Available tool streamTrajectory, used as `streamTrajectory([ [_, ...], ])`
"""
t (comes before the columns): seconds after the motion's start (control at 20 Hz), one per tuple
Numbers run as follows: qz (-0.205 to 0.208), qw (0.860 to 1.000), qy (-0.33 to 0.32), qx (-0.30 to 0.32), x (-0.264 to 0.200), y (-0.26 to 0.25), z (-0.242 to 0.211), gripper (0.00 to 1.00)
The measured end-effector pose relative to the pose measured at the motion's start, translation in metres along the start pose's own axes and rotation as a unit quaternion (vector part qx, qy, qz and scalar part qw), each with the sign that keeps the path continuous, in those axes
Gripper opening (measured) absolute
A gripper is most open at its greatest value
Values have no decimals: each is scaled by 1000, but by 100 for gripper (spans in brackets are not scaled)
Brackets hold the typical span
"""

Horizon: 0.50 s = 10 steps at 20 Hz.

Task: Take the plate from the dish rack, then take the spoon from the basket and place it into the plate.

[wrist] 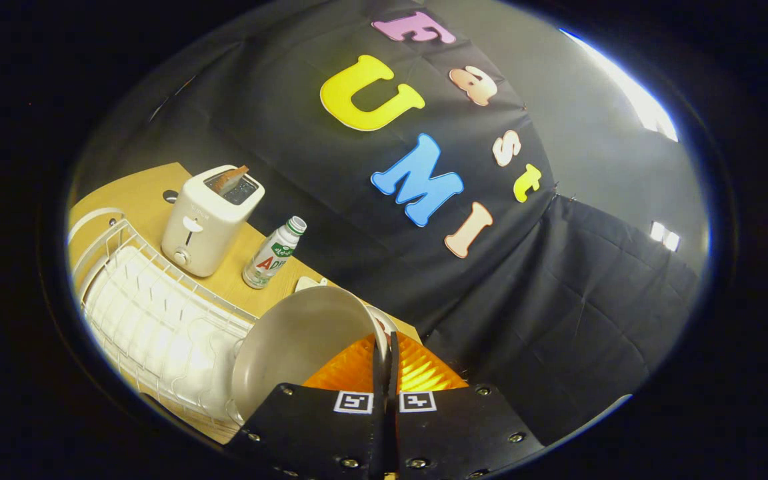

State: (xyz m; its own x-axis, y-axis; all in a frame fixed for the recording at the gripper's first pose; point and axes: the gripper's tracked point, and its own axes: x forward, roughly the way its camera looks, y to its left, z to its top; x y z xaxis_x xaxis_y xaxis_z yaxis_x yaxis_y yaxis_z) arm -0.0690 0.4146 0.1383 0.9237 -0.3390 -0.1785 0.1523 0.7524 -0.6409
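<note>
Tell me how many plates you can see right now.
1. The plate is pinched by its rim between the gripper fingers, lifted beside the dish rack. The plate may hide others.

A black cloth wall (pixel 371 220) hangs creased behind a light wooden tabletop (pixel 147 193). Beside the cloth stands a plain grey wall (pixel 591 140), with a bright strip of light (pixel 631 87) high on it and a smaller bright patch (pixel 664 235) lower down.
</note>
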Motion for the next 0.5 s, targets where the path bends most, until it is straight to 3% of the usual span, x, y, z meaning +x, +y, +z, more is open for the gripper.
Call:
streamTrajectory([
  [0.25,29,998,-7,58,-59,-19,-10,0],
  [0.5,91,988,18,123,-114,-7,-49,0],
])
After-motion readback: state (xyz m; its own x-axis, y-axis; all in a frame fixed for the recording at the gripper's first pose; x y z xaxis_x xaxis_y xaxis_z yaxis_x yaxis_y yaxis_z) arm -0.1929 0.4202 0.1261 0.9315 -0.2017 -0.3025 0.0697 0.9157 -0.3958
